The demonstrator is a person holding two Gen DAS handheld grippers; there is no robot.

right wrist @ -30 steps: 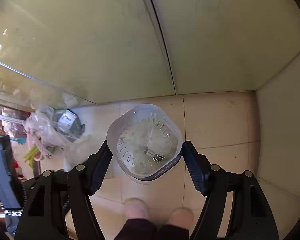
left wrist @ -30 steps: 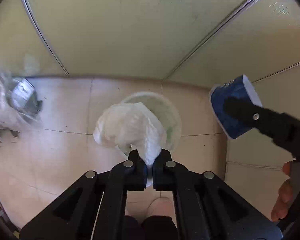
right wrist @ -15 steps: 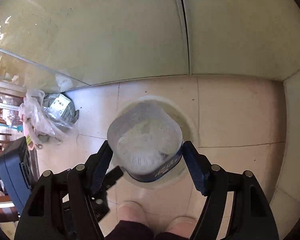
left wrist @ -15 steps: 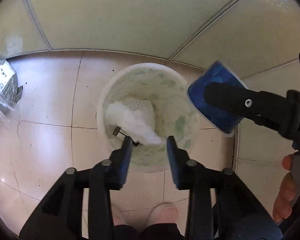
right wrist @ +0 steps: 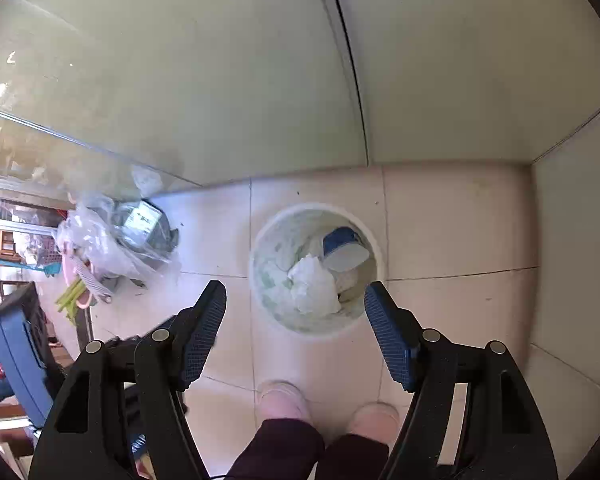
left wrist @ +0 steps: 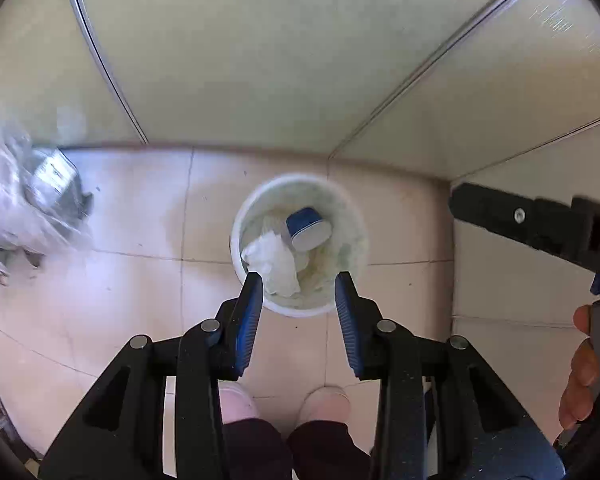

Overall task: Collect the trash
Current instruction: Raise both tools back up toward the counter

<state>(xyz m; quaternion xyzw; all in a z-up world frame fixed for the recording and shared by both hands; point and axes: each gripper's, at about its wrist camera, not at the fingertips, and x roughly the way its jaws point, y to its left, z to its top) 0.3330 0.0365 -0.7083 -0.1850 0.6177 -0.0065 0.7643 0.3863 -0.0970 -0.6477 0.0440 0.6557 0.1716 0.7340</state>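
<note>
A round white trash bin (left wrist: 236, 236) stands on the tiled floor by the wall; it also shows in the right wrist view (right wrist: 256, 280). Inside it lie a crumpled white tissue (left wrist: 274, 256) (right wrist: 314, 284) and a blue paper cup (left wrist: 306, 226) (right wrist: 342, 246) on its side. My left gripper (left wrist: 299, 286) is open and empty above the bin's near rim. My right gripper (right wrist: 294, 294) is open and empty above the bin, and one of its fingers (left wrist: 500, 212) shows at the right of the left wrist view.
A clear plastic bag of clutter (left wrist: 24, 200) (right wrist: 116, 240) lies on the floor to the left of the bin. The person's two feet (right wrist: 324, 404) stand just in front of the bin. Pale walls form a corner behind and to the right.
The left gripper opened and dropped the tissue into the bin. The right gripper opened and the blue cup fell in. Both grippers have risen away from the bin.
</note>
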